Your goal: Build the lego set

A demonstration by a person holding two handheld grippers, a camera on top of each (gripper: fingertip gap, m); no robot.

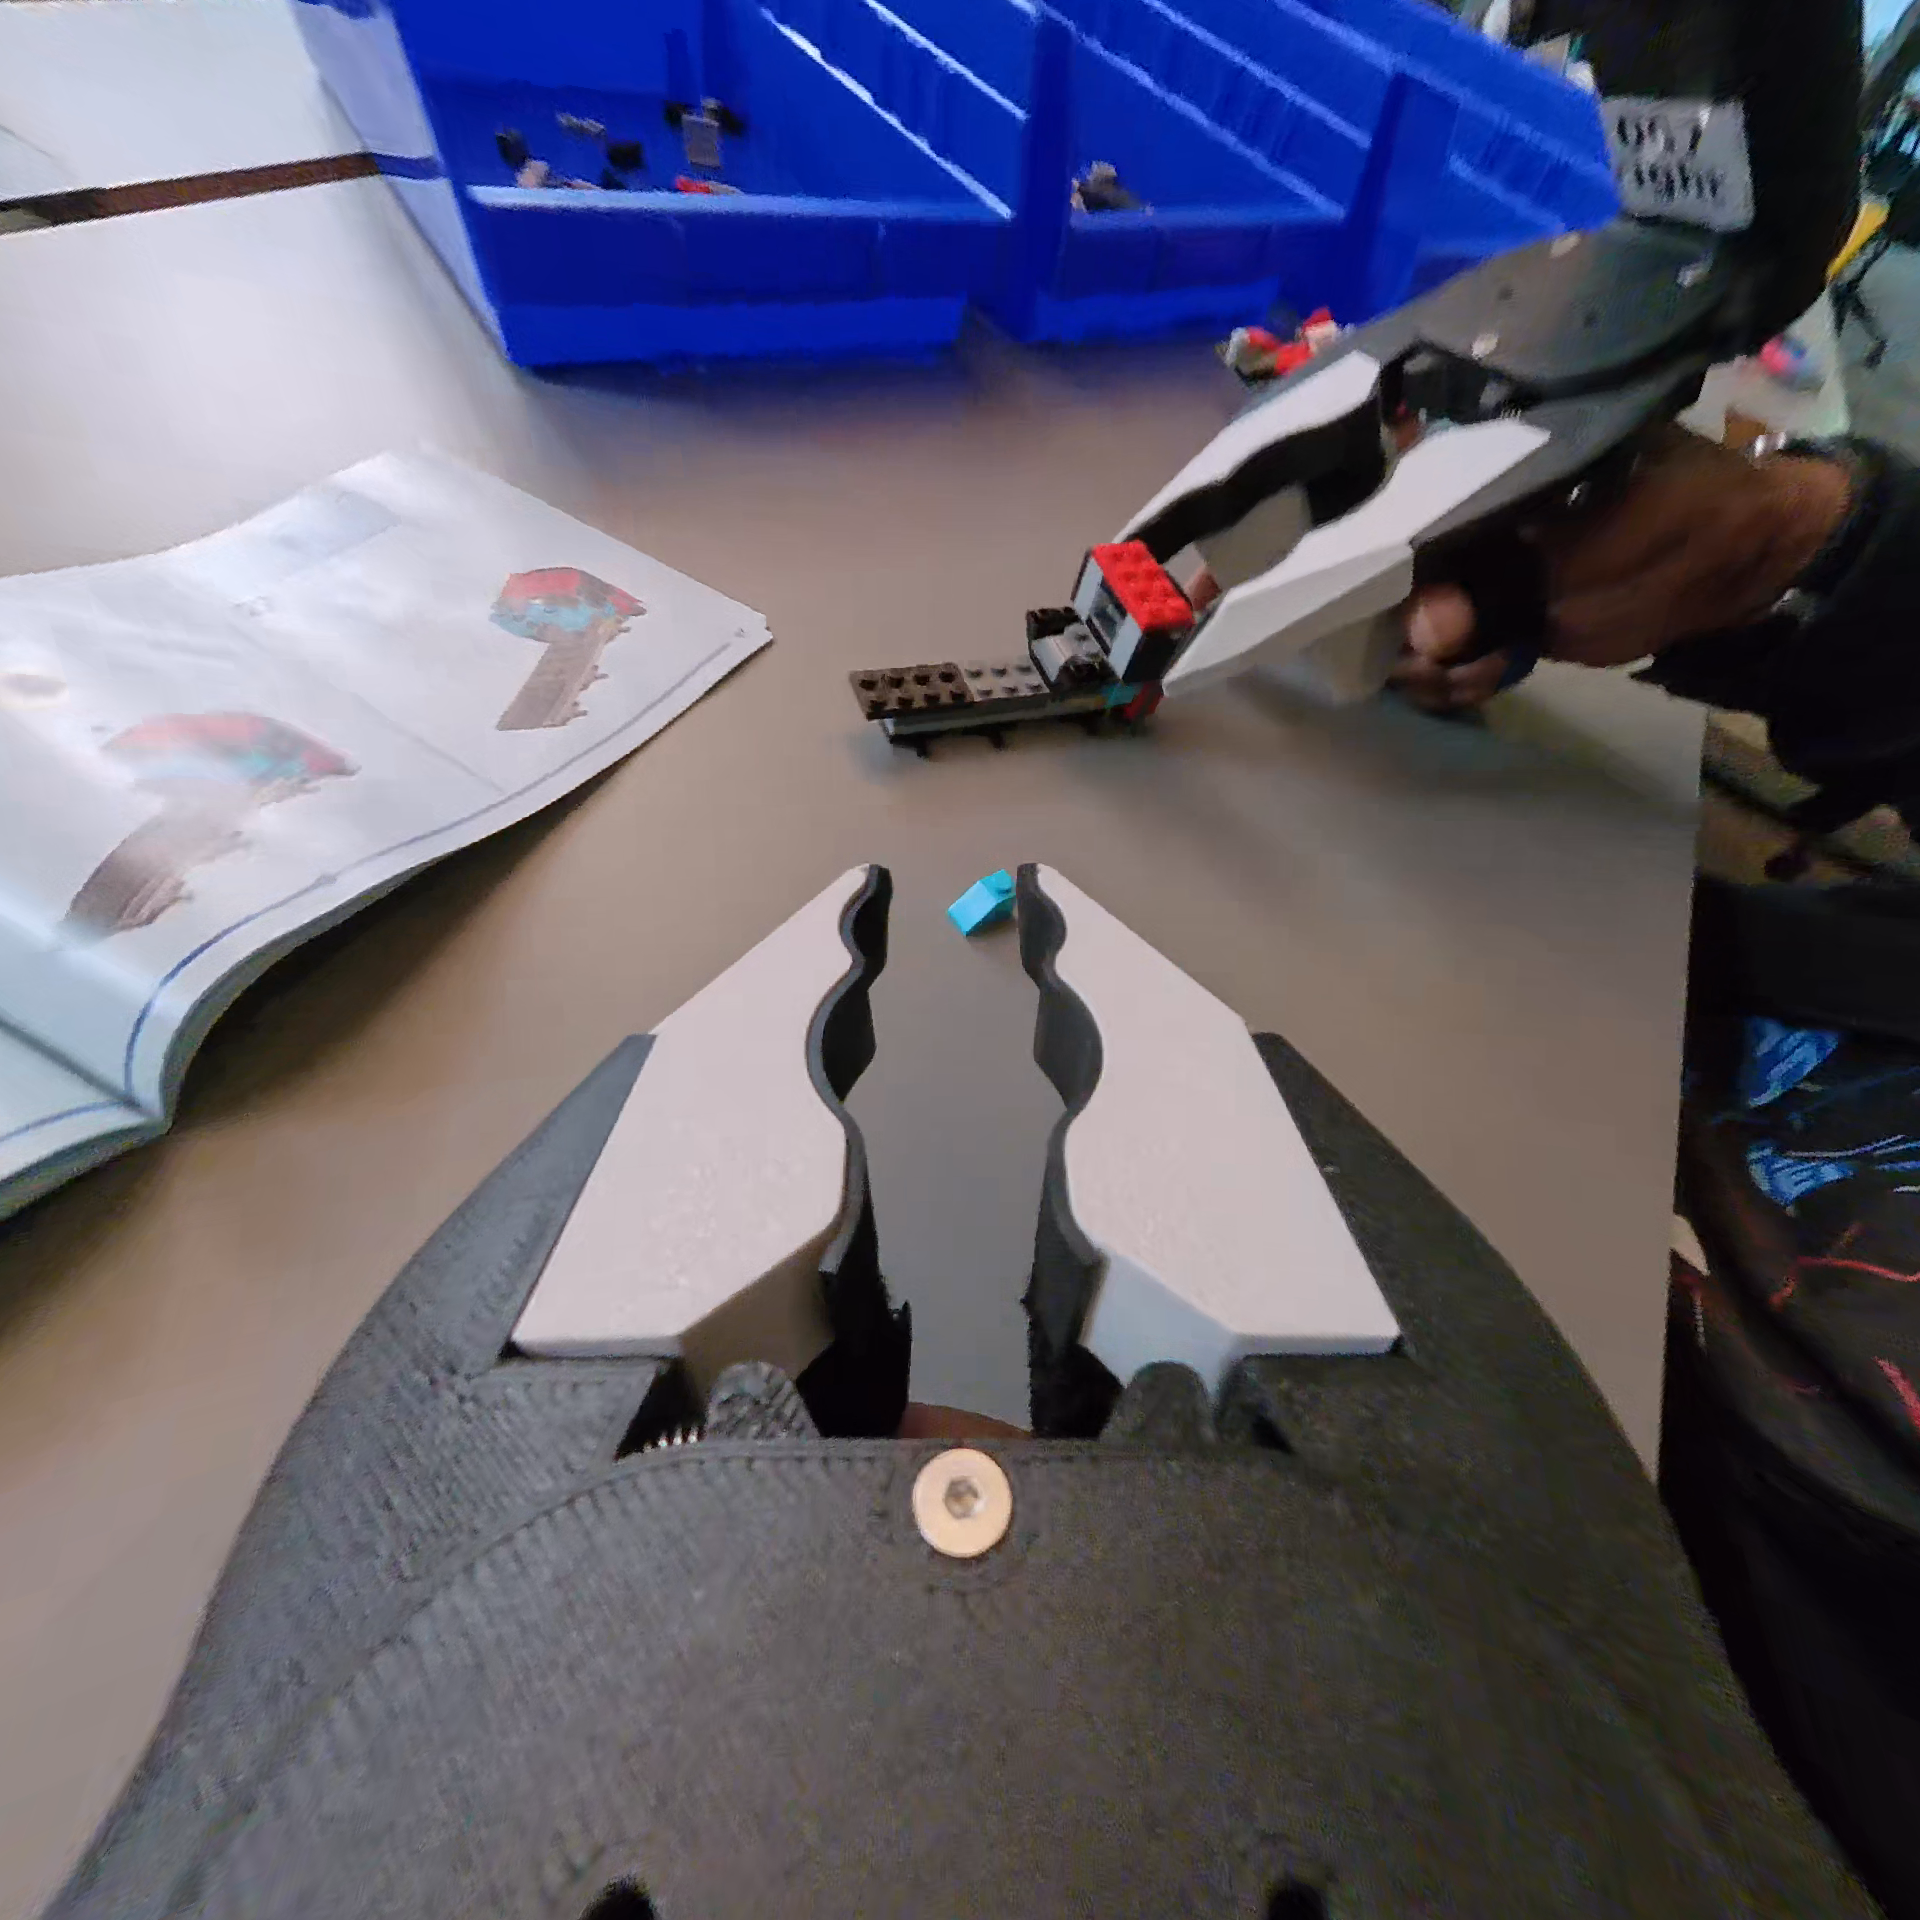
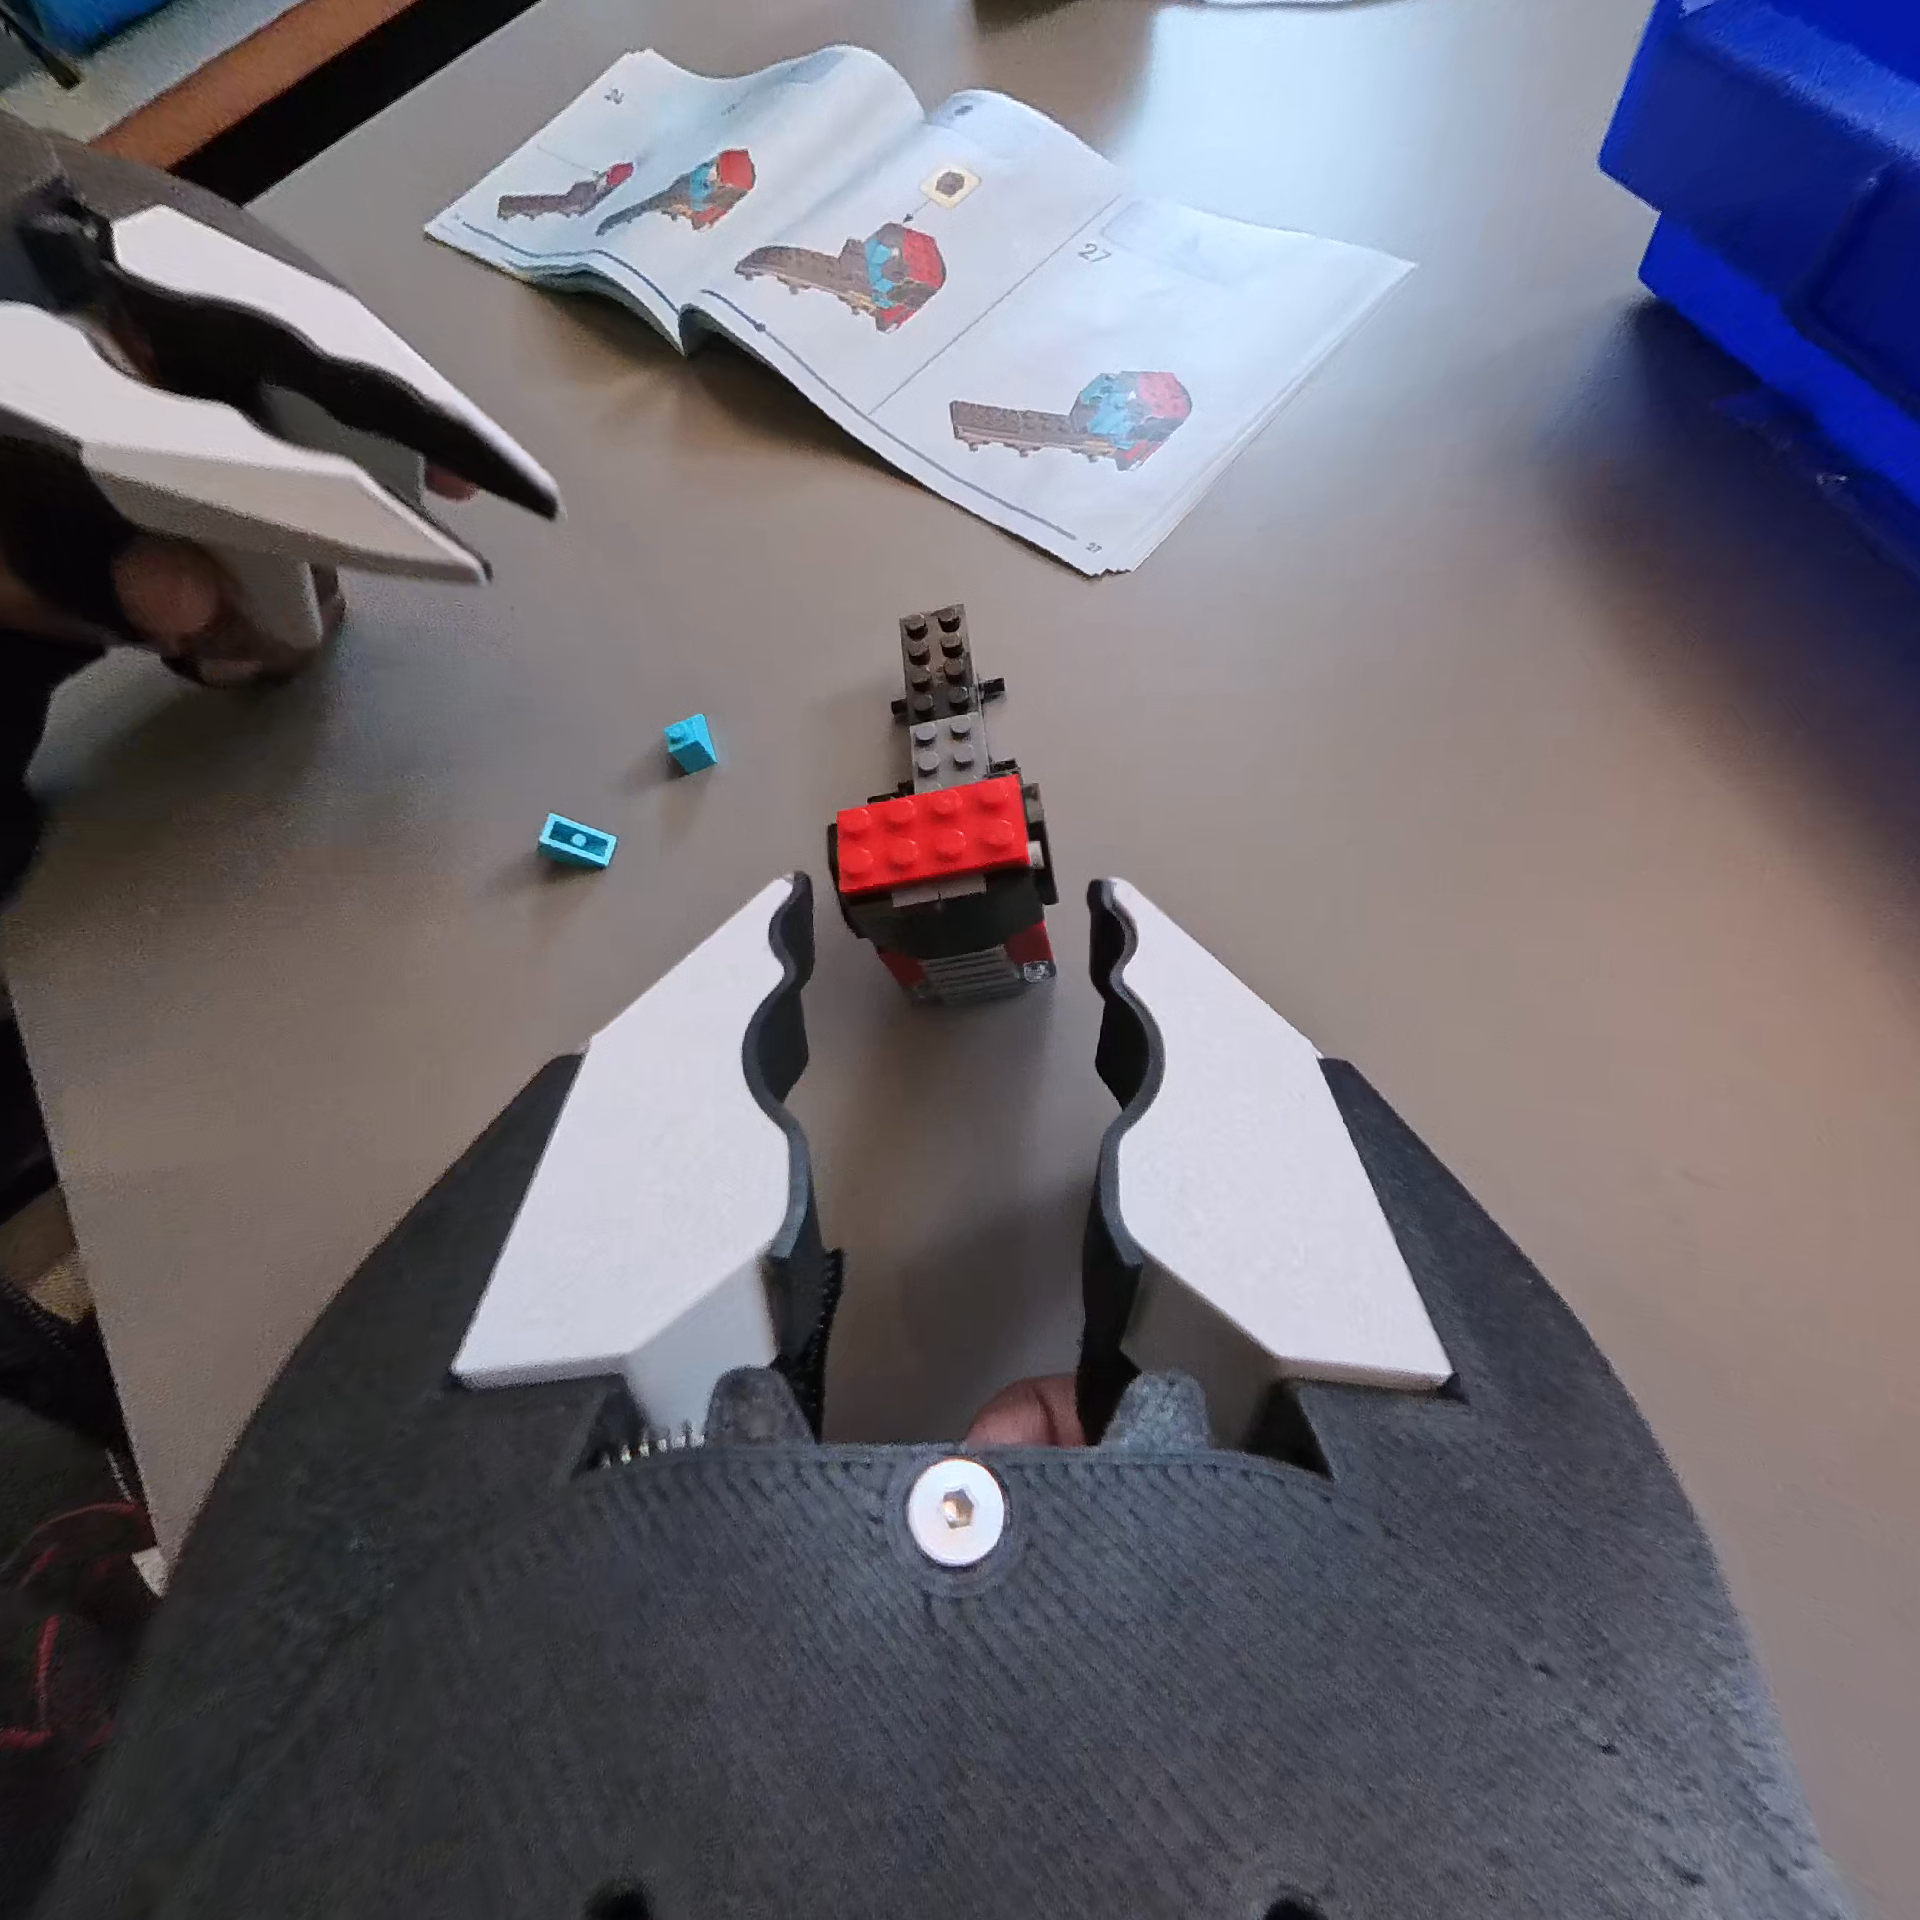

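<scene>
The partly built lego model [image 2: 951,831] rests on the grey worktop [image 2: 1403,831], a long dark studded chassis with a red studded plate [image 2: 935,836] on top of its cab end. The right gripper [image 2: 951,904] sits low at the cab end with its fingers [image 2: 707,1049] parted wide on either side of the cab; in the right wrist view a gap shows on each side and no contact can be confirmed. In the left wrist view the same gripper [image 1: 1195,623] appears close against the cab, and whether it touches cannot be told. The left gripper [image 1: 954,883] hovers over the worktop with its fingers [image 1: 790,1039] moderately apart and holding nothing. A small turquoise brick [image 1: 982,902] lies on the worktop just beyond its fingertips. The right wrist view shows two turquoise pieces loose on the worktop to the left of the model: a sloped brick [image 2: 691,744] and a flat piece [image 2: 577,840], apart from each other. An open instruction booklet [image 2: 935,301] lies beyond the model. Blue storage bins [image 1: 831,187] stand at the far side, holding a few small dark parts [image 1: 623,151].
</scene>
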